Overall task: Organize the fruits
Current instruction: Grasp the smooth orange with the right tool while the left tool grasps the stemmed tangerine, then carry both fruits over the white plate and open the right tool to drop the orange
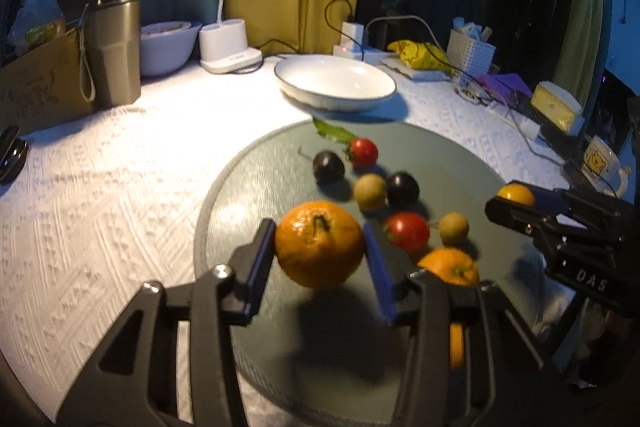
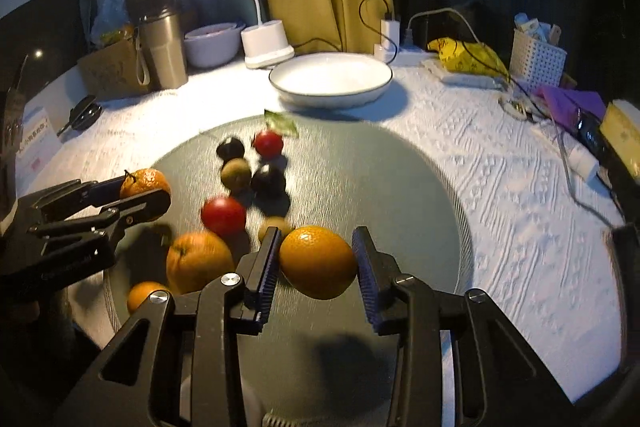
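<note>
My left gripper is shut on a stemmed mandarin and holds it above the round grey mat. My right gripper is shut on a smooth orange above the same mat. On the mat lie two red tomatoes, two dark plums, two small greenish fruits and another orange. A white bowl stands empty behind the mat. The left gripper shows in the right wrist view, and the right one in the left wrist view.
A desk lamp base, a metal tumbler, a pale bowl and a cardboard box stand at the back left. Chargers with cables, a yellow bag, a white basket and a mug crowd the right.
</note>
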